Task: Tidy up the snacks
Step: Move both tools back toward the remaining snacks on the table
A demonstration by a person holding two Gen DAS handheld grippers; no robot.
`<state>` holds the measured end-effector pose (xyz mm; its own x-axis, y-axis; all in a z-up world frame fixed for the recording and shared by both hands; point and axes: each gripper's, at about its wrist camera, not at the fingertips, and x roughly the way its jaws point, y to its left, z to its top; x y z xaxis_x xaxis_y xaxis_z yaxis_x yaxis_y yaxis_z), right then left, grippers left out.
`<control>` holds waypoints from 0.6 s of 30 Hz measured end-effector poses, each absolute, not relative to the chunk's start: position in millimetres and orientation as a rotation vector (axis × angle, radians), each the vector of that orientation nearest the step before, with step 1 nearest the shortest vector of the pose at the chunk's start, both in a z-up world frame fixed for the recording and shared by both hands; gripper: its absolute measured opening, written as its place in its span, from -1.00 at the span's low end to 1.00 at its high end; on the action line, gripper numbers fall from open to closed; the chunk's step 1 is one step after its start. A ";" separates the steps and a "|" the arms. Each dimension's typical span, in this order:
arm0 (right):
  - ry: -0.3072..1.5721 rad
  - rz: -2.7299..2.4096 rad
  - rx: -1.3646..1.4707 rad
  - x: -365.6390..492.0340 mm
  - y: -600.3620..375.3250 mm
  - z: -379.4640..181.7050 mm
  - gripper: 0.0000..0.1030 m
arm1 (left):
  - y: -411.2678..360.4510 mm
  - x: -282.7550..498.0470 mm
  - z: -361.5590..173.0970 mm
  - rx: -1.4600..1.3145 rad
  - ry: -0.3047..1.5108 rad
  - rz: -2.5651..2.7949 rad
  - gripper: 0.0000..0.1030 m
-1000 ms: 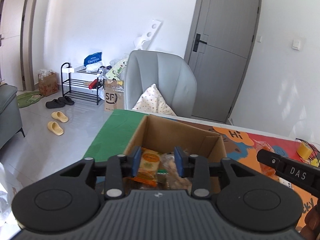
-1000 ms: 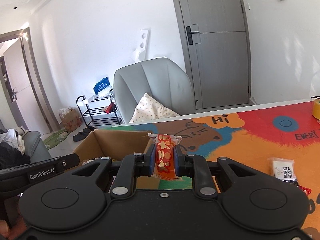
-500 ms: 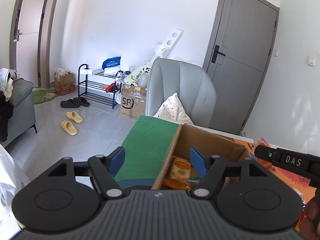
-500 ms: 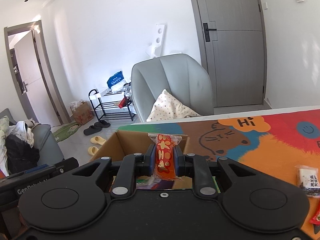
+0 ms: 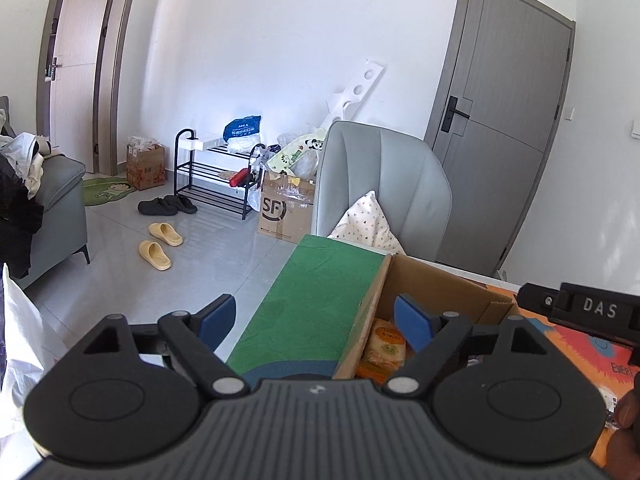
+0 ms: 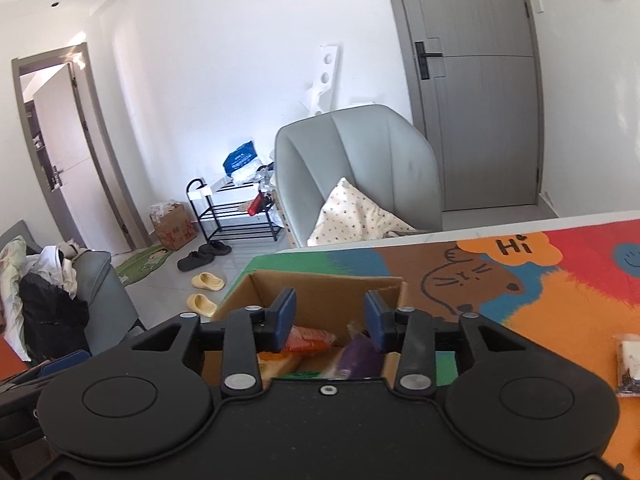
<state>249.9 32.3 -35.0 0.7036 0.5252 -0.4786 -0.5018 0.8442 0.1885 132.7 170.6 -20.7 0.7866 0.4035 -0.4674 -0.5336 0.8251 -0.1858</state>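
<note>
- While both claws hovered over one end of the table (image 6: 520, 222), an open cardboard box (image 6: 320, 292) of snacks sat below them on a colourful cartoon mat (image 6: 540, 292).
- The right claw (image 6: 330, 316) was spread wide above the box, with nothing between its blue fingertips (image 6: 288, 312).
- Inside the box lay an orange snack packet (image 6: 310, 338) and a purple packet (image 6: 358, 358), just beneath that claw.
- The left claw (image 5: 316, 322) was also spread wide and empty, straddling the box's left wall (image 5: 366, 312); one fingertip was over the box and the other past the table edge, above the floor.
- A yellow-orange biscuit packet (image 5: 384, 344) lay in the box near that wall.
- A small clear-wrapped snack (image 6: 630, 364) rested on the mat, well to the right of the box.
- A grey armchair (image 6: 360, 168) with a spotted cushion (image 6: 352, 218) stood behind the table.
</note>
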 end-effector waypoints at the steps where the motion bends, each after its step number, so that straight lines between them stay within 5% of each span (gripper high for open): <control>1: 0.547 0.564 0.047 249.4 27.9 -35.2 -0.12 | 168.4 132.8 -20.5 -0.317 0.426 0.510 0.68; 18: 0.556 0.420 0.100 236.5 -58.8 -40.5 0.25 | 101.5 146.0 -14.8 -0.229 0.437 0.396 0.84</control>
